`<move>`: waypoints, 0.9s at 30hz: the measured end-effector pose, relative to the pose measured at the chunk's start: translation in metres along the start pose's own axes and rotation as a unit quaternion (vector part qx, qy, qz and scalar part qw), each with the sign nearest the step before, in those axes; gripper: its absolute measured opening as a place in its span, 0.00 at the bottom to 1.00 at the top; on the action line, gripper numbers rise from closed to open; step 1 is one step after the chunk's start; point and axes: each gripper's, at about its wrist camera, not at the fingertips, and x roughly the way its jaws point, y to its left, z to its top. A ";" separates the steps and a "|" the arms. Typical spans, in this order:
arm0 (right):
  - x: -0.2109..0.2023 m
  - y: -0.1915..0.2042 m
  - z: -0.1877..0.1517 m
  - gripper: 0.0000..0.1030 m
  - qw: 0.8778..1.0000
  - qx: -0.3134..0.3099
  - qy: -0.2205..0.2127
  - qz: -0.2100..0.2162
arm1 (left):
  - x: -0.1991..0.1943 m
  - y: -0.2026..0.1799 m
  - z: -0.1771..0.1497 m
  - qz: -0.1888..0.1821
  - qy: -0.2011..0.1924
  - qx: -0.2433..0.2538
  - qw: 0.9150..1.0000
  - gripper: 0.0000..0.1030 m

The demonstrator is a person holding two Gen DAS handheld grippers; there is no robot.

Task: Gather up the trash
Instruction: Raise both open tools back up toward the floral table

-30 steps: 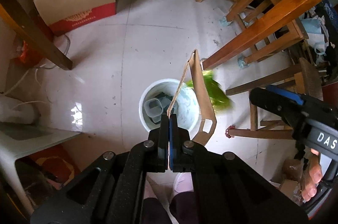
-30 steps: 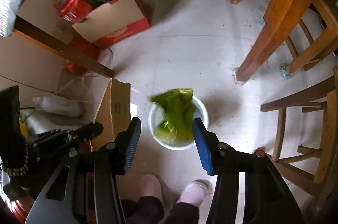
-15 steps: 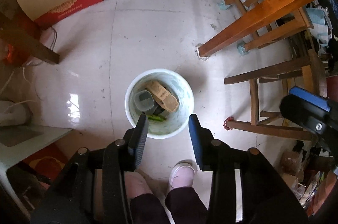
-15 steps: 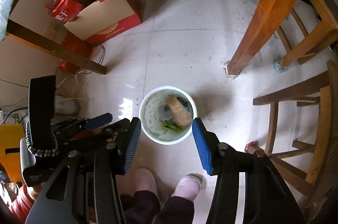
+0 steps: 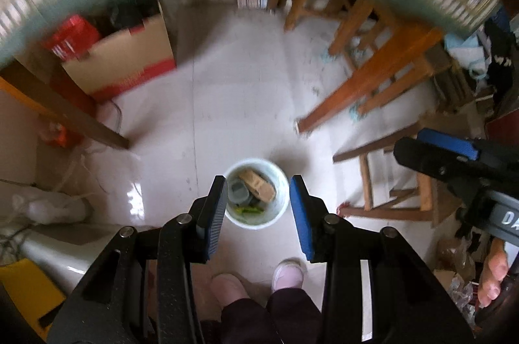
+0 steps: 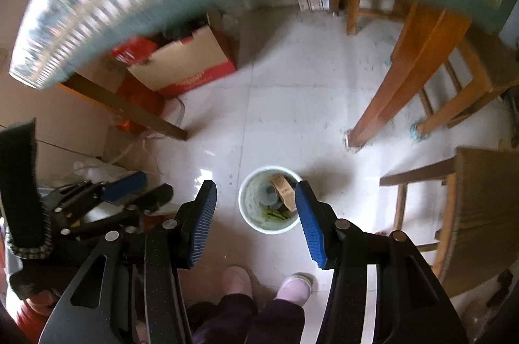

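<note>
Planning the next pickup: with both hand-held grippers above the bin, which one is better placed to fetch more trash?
Neither clearly, perhaps right. The left hand-held gripper and right hand-held gripper both stand open and empty above the bin; no loose trash shows.

1. A round white bin [image 5: 281, 181] stands upright on the pale tiled floor, near the foot of a wooden table leg and just ahead of the person's feet.
2. Inside it a brown piece of cardboard [image 5: 258, 183] lies tilted across the other rubbish, uppermost in the pile, one end near the rim.
3. Beside the cardboard sits a clear plastic cup [image 5: 237, 190], its mouth facing up.
4. A green wrapper [image 6: 275, 214] shows lower down, close to the near wall of the bin, partly covered.
</note>
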 end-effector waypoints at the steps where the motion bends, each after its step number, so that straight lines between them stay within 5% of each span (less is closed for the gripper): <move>1: -0.014 0.005 0.004 0.45 1.000 -0.003 -0.007 -0.003 | -0.013 0.000 0.004 0.003 -0.009 0.001 1.000 0.37; 12: -0.156 0.060 0.027 0.45 0.995 -0.015 -0.094 -0.011 | -0.191 -0.011 0.040 0.000 -0.118 0.010 0.993 0.37; 27: -0.315 0.134 0.021 0.45 0.972 -0.025 -0.232 -0.037 | -0.385 -0.026 0.034 -0.018 -0.262 0.079 0.962 0.39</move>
